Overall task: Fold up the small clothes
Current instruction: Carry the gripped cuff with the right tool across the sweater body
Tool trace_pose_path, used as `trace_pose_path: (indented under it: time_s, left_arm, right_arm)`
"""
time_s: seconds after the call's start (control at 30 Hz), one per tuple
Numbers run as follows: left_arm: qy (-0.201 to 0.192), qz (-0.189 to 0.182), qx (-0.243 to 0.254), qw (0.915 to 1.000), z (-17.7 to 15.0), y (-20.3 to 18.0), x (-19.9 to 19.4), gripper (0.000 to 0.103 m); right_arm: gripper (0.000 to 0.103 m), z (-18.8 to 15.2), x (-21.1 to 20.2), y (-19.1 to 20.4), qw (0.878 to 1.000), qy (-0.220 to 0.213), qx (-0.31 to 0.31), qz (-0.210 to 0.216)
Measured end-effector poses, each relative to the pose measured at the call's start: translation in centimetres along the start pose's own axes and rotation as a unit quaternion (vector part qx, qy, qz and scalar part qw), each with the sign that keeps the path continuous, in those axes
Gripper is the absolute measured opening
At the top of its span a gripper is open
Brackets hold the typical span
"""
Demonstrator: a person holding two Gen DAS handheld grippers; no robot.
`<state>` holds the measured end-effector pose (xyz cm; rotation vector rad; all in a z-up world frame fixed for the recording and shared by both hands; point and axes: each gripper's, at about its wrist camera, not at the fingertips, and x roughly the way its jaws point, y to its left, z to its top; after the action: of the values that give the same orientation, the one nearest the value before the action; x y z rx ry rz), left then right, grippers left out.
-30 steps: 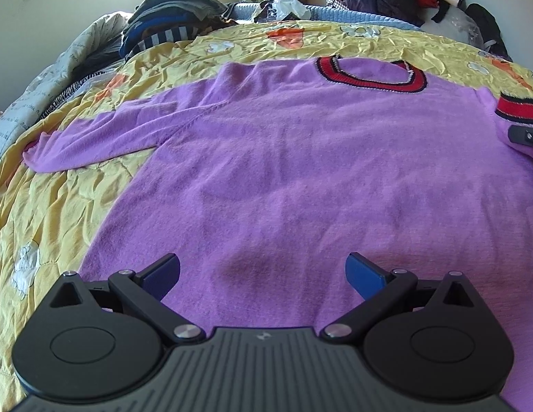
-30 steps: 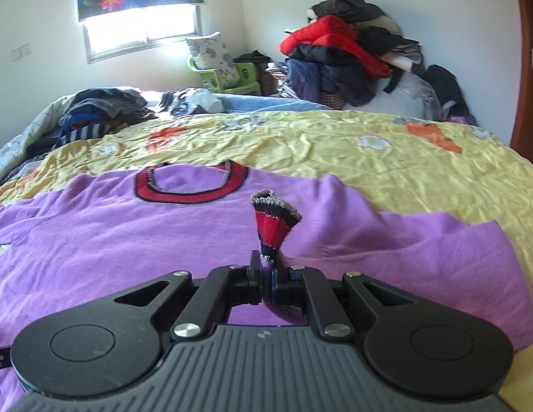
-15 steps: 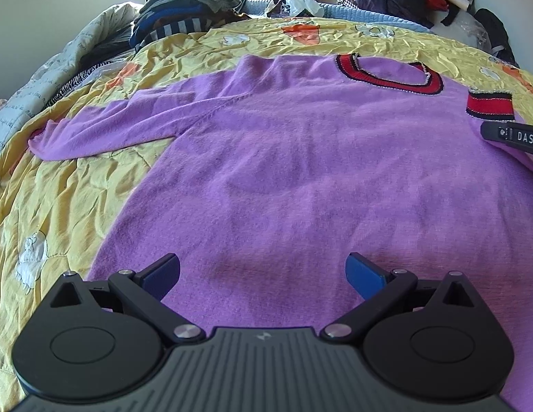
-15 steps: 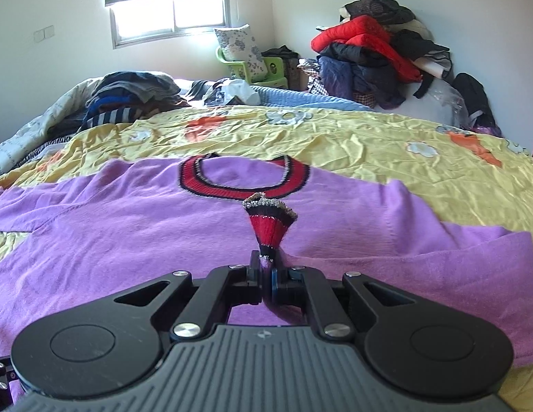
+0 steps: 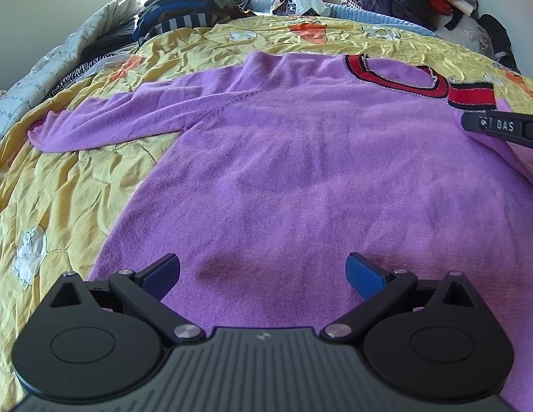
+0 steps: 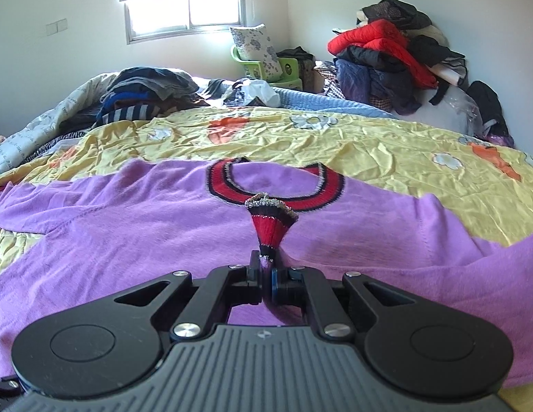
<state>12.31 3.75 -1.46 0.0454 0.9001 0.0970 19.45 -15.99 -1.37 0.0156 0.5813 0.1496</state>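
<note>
purple sweater point(image 5: 300, 158) flat on yellow quilt point(image 5: 70, 185), filling mid frame. right gripper point(image 6: 266, 274) jaws pinched tight on its red-striped cuff point(image 6: 271, 226), sleeve doubled over the chest below the collar point(image 6: 276, 189). left gripper point(image 5: 263, 271) jaws wide, empty, over the hem, lower frame.

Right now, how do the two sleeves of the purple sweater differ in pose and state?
The left sleeve lies flat and spread out on the yellow bedcover; the right sleeve is folded in over the sweater's body. Nothing holds the left sleeve, and the left claw is open; the right sleeve's red cuff sticks up, pinched in the shut right claw. Both are the same purple knit.
</note>
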Motion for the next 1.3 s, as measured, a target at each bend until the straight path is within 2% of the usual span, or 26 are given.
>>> trace_pose_path:
  time_s: [0.47, 1.0, 1.3]
  left_arm:
    - [0.002, -0.003, -0.02, 0.9998, 0.0, 1.8, 0.4, 0.103]
    - [0.005, 0.003, -0.043, 0.9991, -0.1, 4.4, 0.6, 0.103]
    - [0.007, 0.009, -0.055, 0.9984, -0.1, 5.6, 0.6, 0.103]
  right_arm:
    - [0.011, 1.3, 1.7, 2.8, 1.0, 0.001, 0.0, 0.01]
    - [0.011, 3.7, 4.4, 8.1, 0.999, -0.007, -0.023, 0.038]
    - [0.011, 4.0, 6.1, 9.6, 0.999, -0.003, -0.028, 0.034]
